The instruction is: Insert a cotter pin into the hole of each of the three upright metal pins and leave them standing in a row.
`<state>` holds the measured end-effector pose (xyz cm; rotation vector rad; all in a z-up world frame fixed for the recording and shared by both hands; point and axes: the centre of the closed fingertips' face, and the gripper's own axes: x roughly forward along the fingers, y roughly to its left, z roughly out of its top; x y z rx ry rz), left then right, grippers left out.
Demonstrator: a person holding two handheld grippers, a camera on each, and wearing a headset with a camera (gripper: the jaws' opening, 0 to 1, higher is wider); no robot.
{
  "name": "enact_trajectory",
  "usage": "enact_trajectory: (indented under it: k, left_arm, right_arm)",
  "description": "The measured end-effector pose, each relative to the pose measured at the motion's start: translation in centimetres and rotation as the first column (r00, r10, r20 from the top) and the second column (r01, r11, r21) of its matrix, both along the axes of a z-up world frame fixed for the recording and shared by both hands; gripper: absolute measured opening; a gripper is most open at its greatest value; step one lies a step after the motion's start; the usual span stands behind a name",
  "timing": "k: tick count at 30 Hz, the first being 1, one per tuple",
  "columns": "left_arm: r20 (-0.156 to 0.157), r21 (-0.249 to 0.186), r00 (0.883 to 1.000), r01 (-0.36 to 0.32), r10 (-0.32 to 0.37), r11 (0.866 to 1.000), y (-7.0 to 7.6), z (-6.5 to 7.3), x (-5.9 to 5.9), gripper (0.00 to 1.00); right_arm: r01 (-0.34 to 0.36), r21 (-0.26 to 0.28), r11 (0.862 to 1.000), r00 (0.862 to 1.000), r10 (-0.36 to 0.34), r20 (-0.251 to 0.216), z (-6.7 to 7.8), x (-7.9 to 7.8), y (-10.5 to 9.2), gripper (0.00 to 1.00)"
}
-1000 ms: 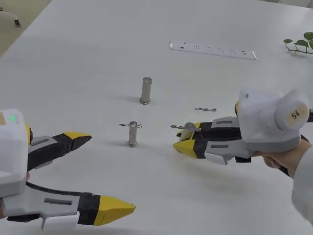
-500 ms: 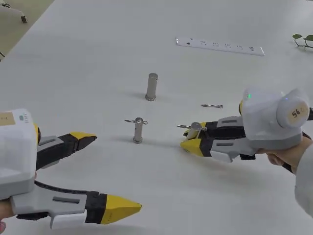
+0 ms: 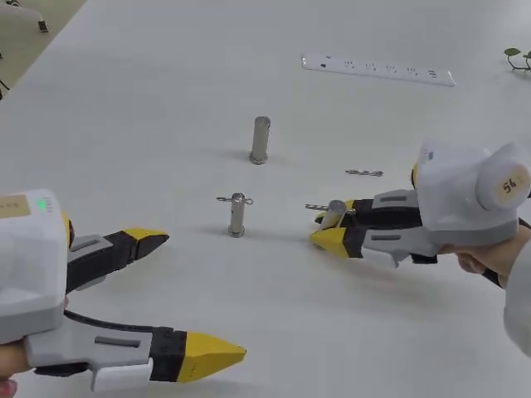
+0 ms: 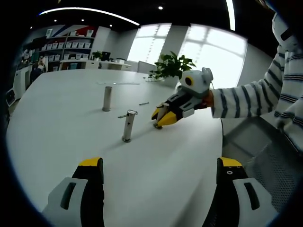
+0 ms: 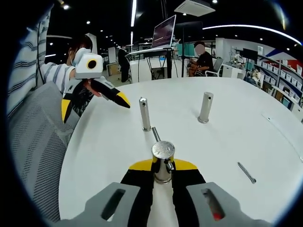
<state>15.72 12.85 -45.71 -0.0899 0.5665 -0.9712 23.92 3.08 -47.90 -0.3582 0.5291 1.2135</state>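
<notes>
The left claw (image 3: 203,297) hangs wide open over the tabletop (image 3: 149,99) and holds nothing. In its own view the two yellow tips are far apart, with bare surface between them. Ahead of it and a little to its right stands the middle pin (image 3: 238,215), upright, with a cotter (image 3: 226,200) through its hole. Farther ahead of this claw stands the bare pin (image 3: 260,139), also upright, with nothing in its hole.

I judge the pins to be smooth, stiff steel, rather light and on a narrow base, so a push from the side can tip them. The best hold is on the shaft below the hole, so that the hole is free.

The loose cotter (image 3: 363,172) lies flat just beyond the right claw (image 3: 330,225), well apart from the bare pin. It is thin wire, very light and probably springy. I would pinch it squarely near the looped end, otherwise it may swivel or slip out.

The right claw is closed narrow on the held pin (image 3: 335,213) and grips its shaft below the head. A second cotter (image 3: 315,206) sticks out of this pin toward the middle pin. Whether the base of the held pin touches the tabletop, I cannot tell.
</notes>
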Motion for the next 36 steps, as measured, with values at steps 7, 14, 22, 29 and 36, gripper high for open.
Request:
enact_trajectory:
  k: [7,14,22,29,36]
  left_arm:
    - [-0.009,-0.007,1.0,-0.009,0.008,1.0,0.0,0.0,0.0,0.99]
    - [-0.012,-0.002,1.0,-0.013,0.013,1.0,0.1,0.0,0.1,0.99]
    - [-0.011,-0.004,1.0,-0.015,0.015,1.0,0.1,0.2,0.0,0.99]
    - [0.011,-0.005,1.0,-0.015,0.015,1.0,0.2,0.9,0.3,0.99]
    - [0.051,0.005,0.999,-0.011,0.011,1.0,0.2,1.9,1.0,0.99]
  right_arm:
    - [-0.004,0.008,1.0,1.0,0.004,0.013,0.0,0.0,0.1,0.09]
    - [0.013,0.017,1.0,1.0,-0.012,-0.016,-0.1,0.0,0.1,0.1]
    - [0.064,0.063,0.996,0.998,-0.062,-0.024,1.2,0.1,0.1,0.26]
    - [0.15,0.144,0.978,0.989,-0.148,-0.024,4.2,-0.2,-0.6,0.48]
    - [0.203,0.177,0.963,0.977,-0.211,0.024,6.9,-0.8,-1.5,0.53]
